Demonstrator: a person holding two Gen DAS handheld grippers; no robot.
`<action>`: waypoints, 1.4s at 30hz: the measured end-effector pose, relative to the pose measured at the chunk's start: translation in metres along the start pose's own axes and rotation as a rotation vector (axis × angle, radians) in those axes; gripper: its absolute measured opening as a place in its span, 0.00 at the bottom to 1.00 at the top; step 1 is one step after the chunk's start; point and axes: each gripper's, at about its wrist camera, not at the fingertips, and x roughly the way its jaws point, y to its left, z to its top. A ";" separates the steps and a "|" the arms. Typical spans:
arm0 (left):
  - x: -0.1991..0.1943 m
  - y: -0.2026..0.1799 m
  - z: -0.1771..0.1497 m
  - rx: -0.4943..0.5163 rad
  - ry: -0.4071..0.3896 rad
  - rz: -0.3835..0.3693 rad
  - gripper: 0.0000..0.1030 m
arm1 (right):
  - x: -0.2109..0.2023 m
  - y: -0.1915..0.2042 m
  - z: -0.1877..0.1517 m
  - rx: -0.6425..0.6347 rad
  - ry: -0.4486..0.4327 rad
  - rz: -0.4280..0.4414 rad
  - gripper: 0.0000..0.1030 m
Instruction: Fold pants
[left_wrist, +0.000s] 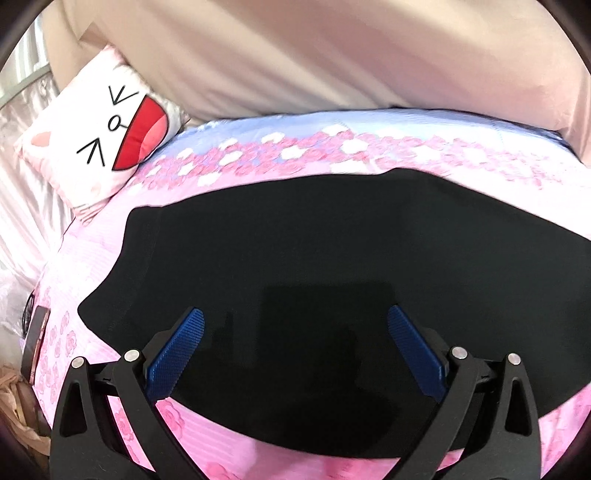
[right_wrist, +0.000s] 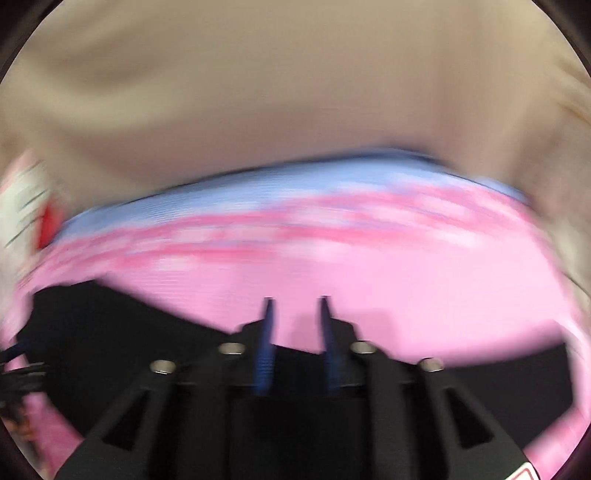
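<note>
I have the black, soft fabric pants (left_wrist: 314, 277) lying flat on the bed's pink sheet with its rose print and blue band (left_wrist: 295, 147), spread as a broad dark slab that looks already doubled over. My left claw (left_wrist: 295, 332) hangs above the near part of the cloth with its blue ribbed pads (left_wrist: 177, 354) wide apart and nothing between them. My right claw (right_wrist: 295, 325) stands part open, a narrow gap between its pads, nothing in it, over the pants' edge where black meets pink.

I judge the cloth light, limp and a little stretchy: it will sag and drag rather than hold shape, so I would pinch an outer edge or corner, both layers together, and lift low. The dark surface swallows seams and folds, so I cannot tell waistband from leg ends. The right view is badly smeared. The white cartoon-face pillow (left_wrist: 99, 140) sits at the far left, well apart from the pants; beige cloth (left_wrist: 295, 55) fills the top.
</note>
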 end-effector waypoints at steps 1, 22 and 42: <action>-0.005 -0.009 0.001 0.011 -0.006 -0.004 0.95 | -0.004 -0.036 -0.009 0.045 0.008 -0.070 0.34; -0.058 -0.121 0.000 0.122 0.001 -0.065 0.95 | 0.018 -0.184 -0.070 0.226 0.096 0.076 0.27; -0.032 0.036 -0.024 -0.137 0.020 -0.004 0.95 | -0.090 0.133 0.031 -0.154 -0.089 0.611 0.18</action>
